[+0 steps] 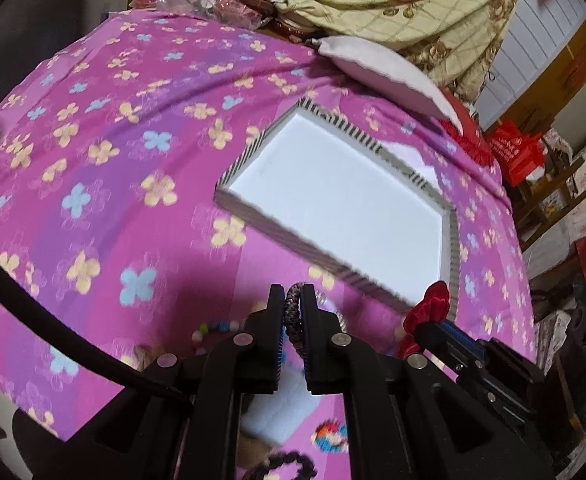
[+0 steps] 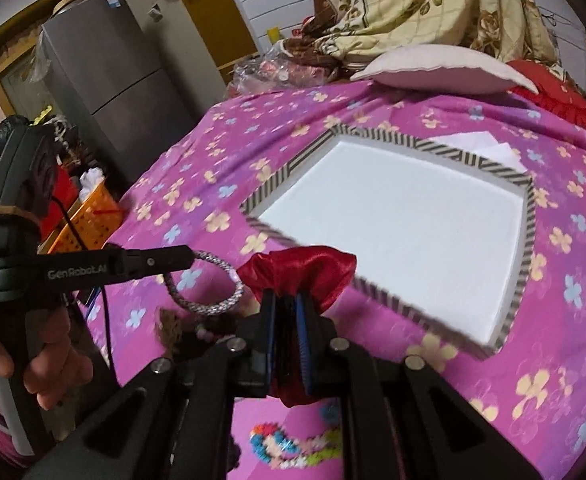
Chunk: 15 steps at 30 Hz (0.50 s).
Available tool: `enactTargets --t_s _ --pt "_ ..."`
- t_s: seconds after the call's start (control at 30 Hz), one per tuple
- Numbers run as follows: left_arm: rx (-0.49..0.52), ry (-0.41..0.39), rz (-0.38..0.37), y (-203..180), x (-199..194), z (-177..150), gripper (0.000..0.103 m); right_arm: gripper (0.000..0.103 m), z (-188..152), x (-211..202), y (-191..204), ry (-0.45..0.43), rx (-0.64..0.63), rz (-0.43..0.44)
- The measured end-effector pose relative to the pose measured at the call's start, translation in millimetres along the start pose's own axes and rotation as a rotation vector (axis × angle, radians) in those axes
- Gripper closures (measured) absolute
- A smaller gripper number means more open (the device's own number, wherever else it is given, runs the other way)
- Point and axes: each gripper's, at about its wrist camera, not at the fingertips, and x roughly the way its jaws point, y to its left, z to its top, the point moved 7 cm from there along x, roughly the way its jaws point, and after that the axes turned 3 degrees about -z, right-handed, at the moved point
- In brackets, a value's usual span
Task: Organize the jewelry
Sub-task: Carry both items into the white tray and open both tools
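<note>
A shallow white tray with a striped rim (image 1: 245, 160) (image 2: 433, 146) lies on the pink flowered bedspread (image 1: 113, 120). My left gripper (image 1: 293, 294) is shut on a silvery braided bracelet (image 1: 293, 320), held just short of the tray's near edge. In the right wrist view the same left gripper (image 2: 189, 256) reaches in from the left, the bracelet (image 2: 213, 310) hanging as a loop from its tip. My right gripper (image 2: 289, 300) is shut on a red satin scrunchie (image 2: 301, 268) at the tray's near corner; it also appears in the left wrist view as the scrunchie (image 1: 433, 300).
More pieces lie on the spread near me: a colourful beaded bracelet (image 2: 285, 444) (image 1: 329, 436), a dark bead bracelet (image 1: 289, 464), a pale bead string (image 1: 213, 326). A pillow (image 2: 433, 68) and blanket lie beyond the tray. A fridge (image 2: 113, 80) and orange basket (image 2: 89, 216) stand left.
</note>
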Motion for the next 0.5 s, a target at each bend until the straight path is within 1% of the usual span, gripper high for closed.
enactTargets --t_s 0.1,0.23,0.37,0.5 --pt "0.001 -0.014 -0.017 -4.2 7.6 20.4 0.083 0.093 18.3 7.7 -7.6 -0.013 0.017 -0.016" --pt "0.008 -0.045 0.004 -7.1 26.0 55.4 0.083 0.093 42.6 21.9 -18.2 -0.023 0.033 -0.042" --pt "0.007 -0.035 0.01 -4.8 52.2 82.6 0.083 0.093 64.6 44.5 -31.5 -0.015 0.061 -0.056" --pt "-0.001 -0.012 0.032 3.0 80.9 97.6 0.083 0.093 80.1 72.9 -45.2 -0.006 0.106 -0.067"
